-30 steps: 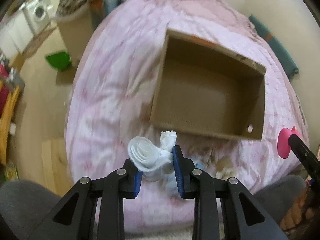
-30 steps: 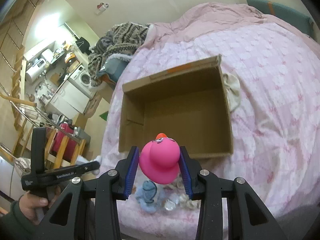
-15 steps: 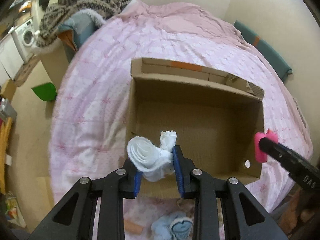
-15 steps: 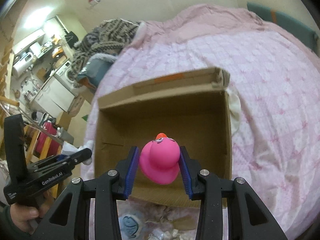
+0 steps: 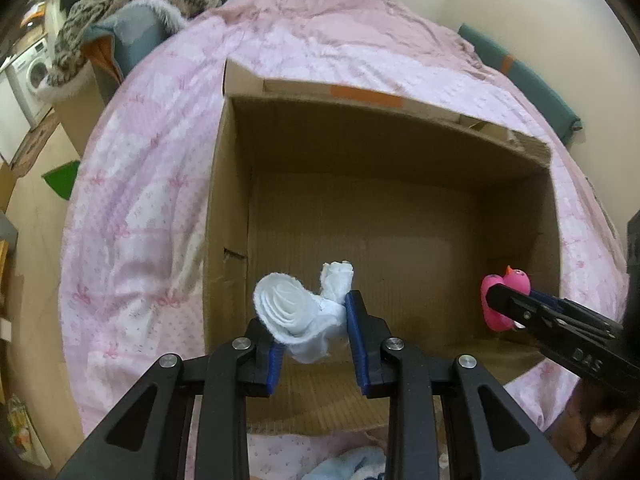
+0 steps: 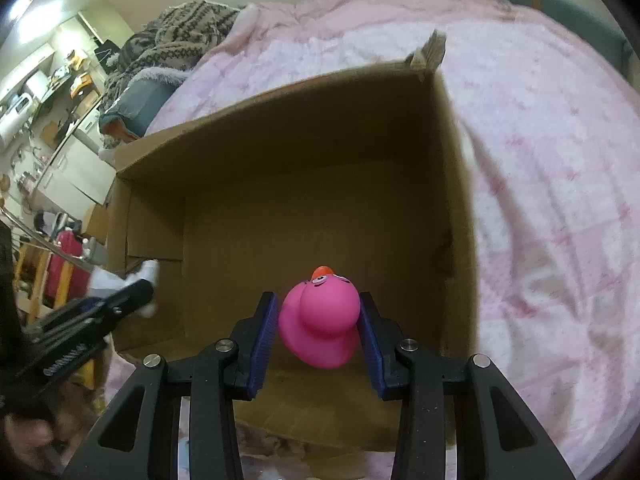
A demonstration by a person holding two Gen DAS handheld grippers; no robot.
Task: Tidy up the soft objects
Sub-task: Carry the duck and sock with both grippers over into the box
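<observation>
The left tongs [image 5: 314, 330] clamp a rolled white cloth [image 5: 298, 312] between their blue pads, its roll bulging out toward ten o'clock, over the near-left part of the open cardboard box [image 5: 228, 216] on the pink bed [image 5: 132, 208]. The right tongs [image 6: 318, 330] grip a pink rubber duck [image 6: 320, 316], beak at twelve o'clock, apparently inside the box's near-right corner.

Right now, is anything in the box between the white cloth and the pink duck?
No. In the left wrist view, only bare box floor shows between the white cloth and the pink duck.
</observation>
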